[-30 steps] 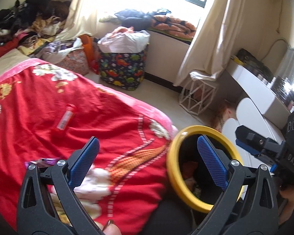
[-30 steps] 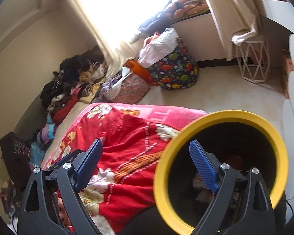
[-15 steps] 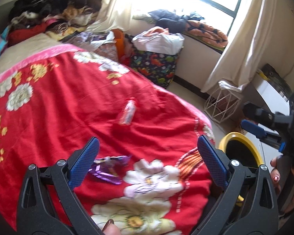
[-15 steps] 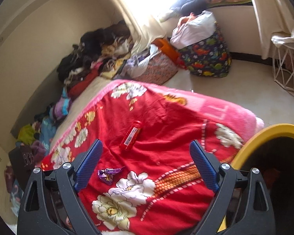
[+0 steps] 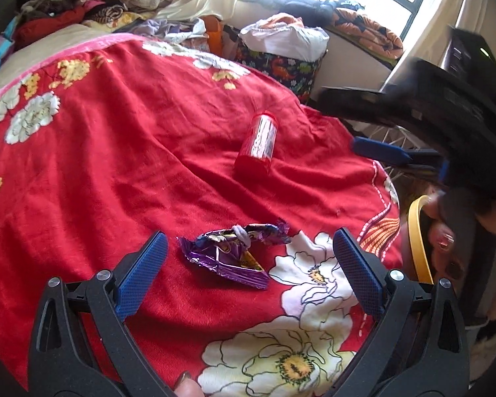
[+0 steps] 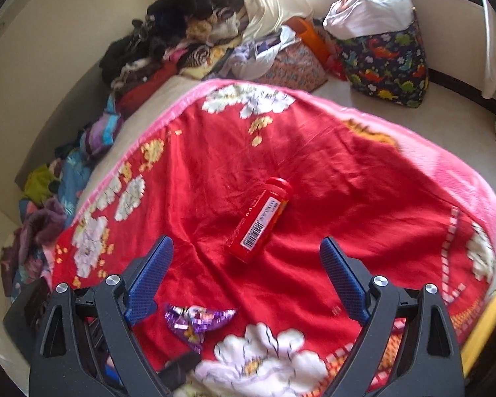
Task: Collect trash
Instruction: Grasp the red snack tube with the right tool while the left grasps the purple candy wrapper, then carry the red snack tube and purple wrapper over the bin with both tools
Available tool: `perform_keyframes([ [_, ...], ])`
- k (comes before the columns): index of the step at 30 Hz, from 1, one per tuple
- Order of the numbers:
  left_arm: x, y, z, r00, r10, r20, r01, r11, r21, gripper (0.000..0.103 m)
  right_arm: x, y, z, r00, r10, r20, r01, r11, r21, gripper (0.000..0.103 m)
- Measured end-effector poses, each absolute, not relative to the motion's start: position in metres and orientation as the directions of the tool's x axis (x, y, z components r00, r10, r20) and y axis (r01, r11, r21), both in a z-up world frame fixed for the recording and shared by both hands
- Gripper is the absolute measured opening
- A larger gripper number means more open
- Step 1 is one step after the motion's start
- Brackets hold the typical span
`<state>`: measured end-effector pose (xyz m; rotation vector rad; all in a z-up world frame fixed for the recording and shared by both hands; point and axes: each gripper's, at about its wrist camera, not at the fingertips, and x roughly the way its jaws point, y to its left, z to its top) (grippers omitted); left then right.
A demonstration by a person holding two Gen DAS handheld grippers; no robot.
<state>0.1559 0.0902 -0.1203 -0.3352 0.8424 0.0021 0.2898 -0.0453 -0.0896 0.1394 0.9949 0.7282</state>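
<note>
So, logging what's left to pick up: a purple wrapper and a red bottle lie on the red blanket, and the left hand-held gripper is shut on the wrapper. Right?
Not quite. The left hand-held gripper is open, its jaws spread either side of the purple wrapper without touching it, as the left wrist view shows. The wrapper and the red bottle do lie on the red blanket.

- The left gripper (image 5: 246,266) has its jaws wide apart, with nothing between them.
- The right gripper (image 6: 246,273) is also spread wide, and it grips nothing.
</note>
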Motion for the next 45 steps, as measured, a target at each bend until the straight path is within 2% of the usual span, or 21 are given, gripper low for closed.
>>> perform_keyframes([
  [2, 0.159, 0.091, -0.125, 0.661, -0.14, -0.737, -0.134, 0.945, -0.299, 0.085, 0.298, -0.034, -0.1, 0.317, 0.602, -0.733, -0.488, 0.766, 0.418, 0.088],
  [6, 0.165, 0.091, -0.134, 0.645, -0.151, -0.749, -0.134, 0.943, -0.306, 0.079, 0.316, -0.015, -0.121, 0.283, 0.58, -0.764, -0.46, 0.781, 0.423, 0.087],
  [9, 0.167, 0.09, -0.138, 0.64, -0.155, -0.752, -0.128, 0.944, -0.304, 0.074, 0.328, -0.005, -0.137, 0.246, 0.575, -0.78, -0.436, 0.784, 0.441, 0.078],
  [12, 0.169, 0.089, -0.141, 0.633, -0.154, -0.759, -0.124, 0.947, -0.296, 0.072, 0.336, 0.0, -0.15, 0.205, 0.576, -0.791, -0.412, 0.784, 0.464, 0.064],
  [14, 0.17, 0.087, -0.143, 0.629, -0.151, -0.762, -0.123, 0.949, -0.289, 0.069, 0.338, 0.0, -0.158, 0.174, 0.588, -0.79, -0.399, 0.775, 0.49, 0.04],
  [15, 0.171, 0.087, -0.144, 0.626, -0.146, -0.766, -0.124, 0.951, -0.282, 0.068, 0.338, -0.001, -0.16, 0.163, 0.607, -0.778, -0.391, 0.764, 0.514, 0.037],
  [20, 0.171, 0.087, -0.145, 0.625, -0.145, -0.767, -0.126, 0.951, -0.282, 0.05, 0.328, -0.02, -0.142, 0.215, 0.639, -0.738, -0.405, 0.746, 0.528, 0.032],
  [22, 0.17, 0.087, -0.145, 0.627, -0.159, -0.762, -0.119, 0.948, -0.296, 0.047, 0.323, -0.031, -0.132, 0.237, 0.656, -0.716, -0.405, 0.737, 0.541, 0.028],
  [29, 0.166, 0.08, -0.139, 0.631, -0.202, -0.749, -0.098, 0.937, -0.335, 0.04, 0.305, -0.075, -0.105, 0.315, 0.668, -0.675, -0.399, 0.738, 0.544, 0.027],
  [45, 0.16, 0.049, -0.083, 0.716, -0.236, -0.657, -0.025, 0.932, -0.362, 0.04, 0.248, -0.176, -0.065, 0.447, 0.682, -0.579, -0.346, 0.729, 0.591, 0.027],
])
